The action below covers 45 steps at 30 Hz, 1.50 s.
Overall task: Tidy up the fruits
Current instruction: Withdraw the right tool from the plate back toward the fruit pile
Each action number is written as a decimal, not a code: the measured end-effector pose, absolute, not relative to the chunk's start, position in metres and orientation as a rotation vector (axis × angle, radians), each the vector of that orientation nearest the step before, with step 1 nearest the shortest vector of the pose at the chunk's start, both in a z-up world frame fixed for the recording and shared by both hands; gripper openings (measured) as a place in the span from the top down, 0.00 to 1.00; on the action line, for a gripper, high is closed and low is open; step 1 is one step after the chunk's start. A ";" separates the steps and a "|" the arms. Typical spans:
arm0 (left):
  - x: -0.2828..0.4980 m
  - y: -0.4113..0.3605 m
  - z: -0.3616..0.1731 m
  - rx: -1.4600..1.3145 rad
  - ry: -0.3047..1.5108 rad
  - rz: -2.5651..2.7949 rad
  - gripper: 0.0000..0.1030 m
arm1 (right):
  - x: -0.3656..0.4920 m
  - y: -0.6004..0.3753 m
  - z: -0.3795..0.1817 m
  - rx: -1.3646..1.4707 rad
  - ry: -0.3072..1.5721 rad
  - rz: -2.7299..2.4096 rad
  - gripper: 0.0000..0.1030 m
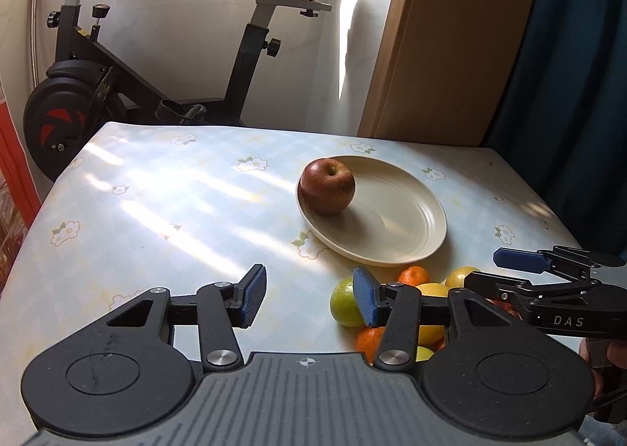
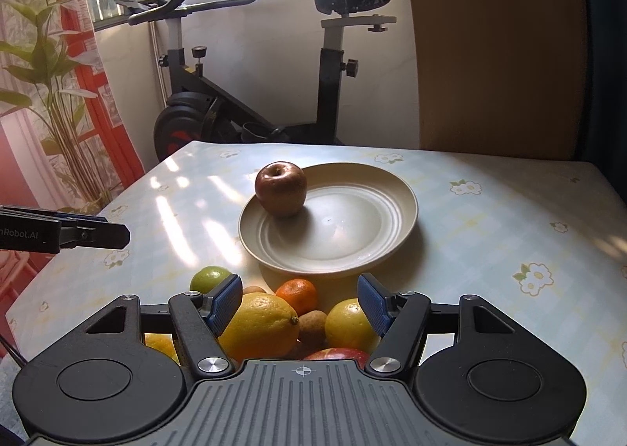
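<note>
- The desk (image 2: 490, 219), under a pale floral cloth, carries everything; an exercise bike (image 2: 250, 93) stands behind it.
- One cream plate (image 2: 388, 211) sits mid-desk with one red apple (image 2: 280, 187) on its left part, touching the inner slope near the rim.
- The loose fruit pile lies on the desk just in front of the plate: two lemons, a large one (image 2: 260, 324) and a smaller one (image 2: 347, 322); one tangerine (image 2: 297, 294) in the right wrist view, with a second orange fruit (image 1: 370, 342) in the left wrist view; one green lime (image 2: 209, 277); one kiwi (image 2: 312, 324); part of a second red apple (image 2: 339, 355). More may be hidden.
- The right gripper (image 2: 299, 307) hangs over the pile, jaws moderately apart and empty, the fruits below its pads.
- The left gripper (image 1: 309, 299) is also open and empty, over bare cloth left of the pile.
- Risk: closing on the crowded pile could catch two fruits or nudge round ones rolling towards the desk edge.
- Risk: a fruit set down against the apple could knock it off the shallow plate.
- Risk: the grippers are near each other and could collide.
</note>
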<state>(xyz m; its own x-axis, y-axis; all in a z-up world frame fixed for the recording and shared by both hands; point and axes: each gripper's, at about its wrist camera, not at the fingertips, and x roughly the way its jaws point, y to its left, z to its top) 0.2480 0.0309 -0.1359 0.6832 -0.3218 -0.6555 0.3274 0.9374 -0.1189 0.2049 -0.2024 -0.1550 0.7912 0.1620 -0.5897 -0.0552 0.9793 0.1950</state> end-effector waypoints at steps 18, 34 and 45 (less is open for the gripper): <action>0.225 0.046 -0.161 -0.034 0.824 -0.388 0.50 | 0.189 -0.176 -0.155 0.161 0.657 0.168 0.40; 0.212 0.057 -0.185 -0.151 0.895 -0.440 0.51 | 0.167 -0.152 -0.164 0.094 0.687 0.197 0.40; 0.218 0.053 -0.190 -0.164 0.872 -0.446 0.52 | 0.166 -0.146 -0.168 0.053 0.708 0.209 0.40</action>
